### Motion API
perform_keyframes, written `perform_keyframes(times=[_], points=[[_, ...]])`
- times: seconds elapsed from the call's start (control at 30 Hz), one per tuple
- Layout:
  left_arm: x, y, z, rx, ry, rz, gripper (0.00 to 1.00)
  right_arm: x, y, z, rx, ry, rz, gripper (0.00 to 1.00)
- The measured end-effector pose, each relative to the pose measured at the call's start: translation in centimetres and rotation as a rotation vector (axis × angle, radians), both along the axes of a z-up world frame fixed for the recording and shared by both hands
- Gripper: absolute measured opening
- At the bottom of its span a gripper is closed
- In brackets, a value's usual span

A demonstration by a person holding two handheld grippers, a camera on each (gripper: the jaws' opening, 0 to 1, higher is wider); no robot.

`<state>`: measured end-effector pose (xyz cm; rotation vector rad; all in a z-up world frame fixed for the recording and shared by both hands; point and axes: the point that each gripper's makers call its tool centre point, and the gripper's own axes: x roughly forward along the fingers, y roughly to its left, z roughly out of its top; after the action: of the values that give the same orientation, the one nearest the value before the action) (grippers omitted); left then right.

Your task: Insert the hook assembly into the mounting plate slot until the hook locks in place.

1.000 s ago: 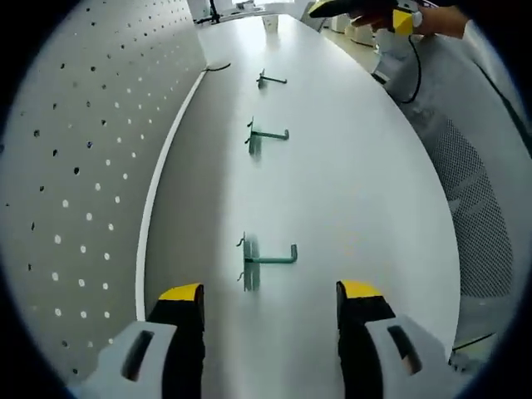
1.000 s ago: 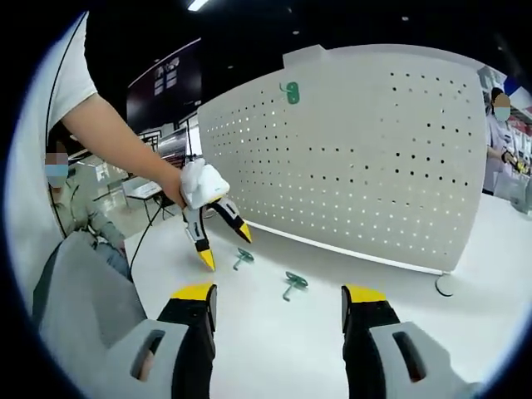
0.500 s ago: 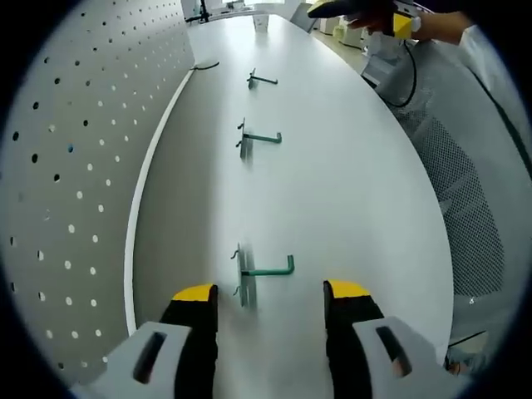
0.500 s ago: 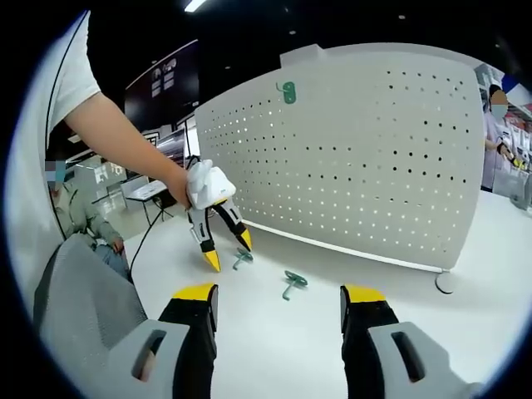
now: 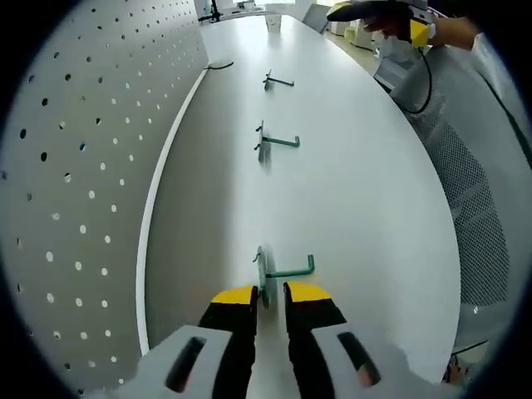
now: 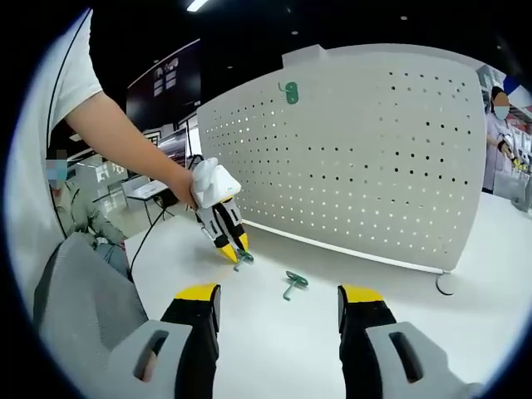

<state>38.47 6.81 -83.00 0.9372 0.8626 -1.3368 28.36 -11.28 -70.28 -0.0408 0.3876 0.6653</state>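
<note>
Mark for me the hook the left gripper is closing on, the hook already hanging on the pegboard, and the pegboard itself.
nearest hook (image 5: 287, 270), left gripper view, its green shank.
hung hook (image 6: 290, 92), right gripper view, its green backplate.
pegboard (image 6: 374, 158), right gripper view, bare perforated face.

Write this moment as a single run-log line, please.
left gripper: shut on nearest hook | right gripper: open | pegboard: one hook mounted

Left gripper (image 5: 270, 295) low over the white table (image 5: 366, 208), jaws closed on the flat plate of the nearest green hook (image 5: 283, 271). Two more hooks (image 5: 277, 142) lie farther along. Pegboard (image 5: 75, 166) stands at left, touching the table.
</note>
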Motion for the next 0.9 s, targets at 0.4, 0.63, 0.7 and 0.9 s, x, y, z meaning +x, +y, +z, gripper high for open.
perform_keyframes(times=[0.4,0.63,0.7,0.9], points=[[0.49,0.14,-0.09,0.035,-0.043,-0.012,0.04,-0.05,0.09,0.03,-0.003,-0.003,0.005,0.54],[0.46,0.14,-0.08,0.03,-0.07,-0.027,0.03,0.02,-0.07,-0.03,0.0,-0.001,-0.002,0.54],[0.5,0.1,-0.06,0.031,-0.077,-0.022,0.03,0.04,-0.07,0.0,0.001,-0.001,-0.003,0.54],[0.78,-0.12,0.05,0.014,-0.097,-0.009,0.02,0.03,0.0,-0.03,-0.002,0.001,0.0,0.54]])
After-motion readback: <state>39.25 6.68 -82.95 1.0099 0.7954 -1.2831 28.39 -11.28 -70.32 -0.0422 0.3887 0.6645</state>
